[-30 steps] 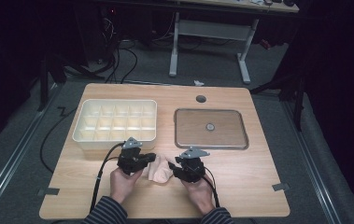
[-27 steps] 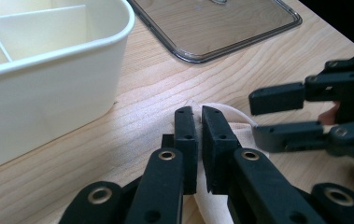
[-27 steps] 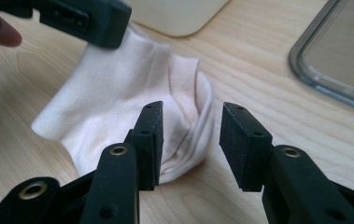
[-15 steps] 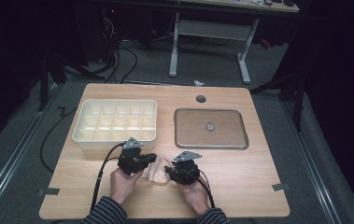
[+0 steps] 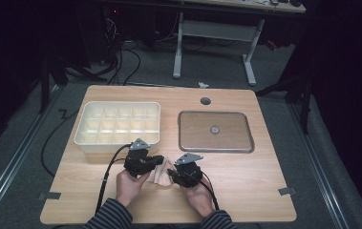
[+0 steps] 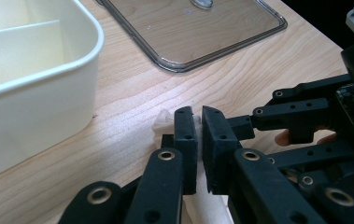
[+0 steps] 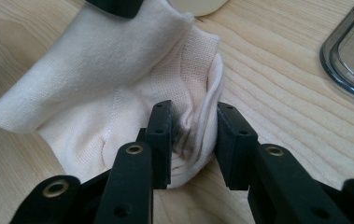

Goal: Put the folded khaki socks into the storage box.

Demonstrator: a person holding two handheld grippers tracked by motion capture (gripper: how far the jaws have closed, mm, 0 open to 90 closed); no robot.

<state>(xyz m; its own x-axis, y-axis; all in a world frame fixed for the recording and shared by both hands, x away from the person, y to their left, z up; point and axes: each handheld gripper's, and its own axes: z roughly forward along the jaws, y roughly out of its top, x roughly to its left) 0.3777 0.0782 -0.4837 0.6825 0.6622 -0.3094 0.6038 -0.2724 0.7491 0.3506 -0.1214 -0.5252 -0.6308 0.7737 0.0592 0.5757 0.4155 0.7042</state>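
Observation:
A cream sock (image 5: 161, 174) lies bunched on the wooden table near its front edge, between my two grippers. My left gripper (image 5: 157, 162) comes at it from the left. In the left gripper view its jaws (image 6: 199, 116) stand almost together, with a thin layer of the sock (image 6: 161, 122) pinched between them. My right gripper (image 5: 173, 172) meets the sock from the right. In the right gripper view that gripper (image 7: 191, 114) is shut on a folded edge of the sock (image 7: 118, 79), which bulges between the pads. The two grippers are almost touching.
A white compartment tray (image 5: 116, 138) stands just behind the left gripper, and its wall (image 6: 34, 107) is close. A clear flat lid (image 5: 215, 131) lies behind the right gripper. Bare wood stretches to the right and left of the hands.
The right gripper has shifted a little to the left, toward the left gripper. The sock between them is more bunched.

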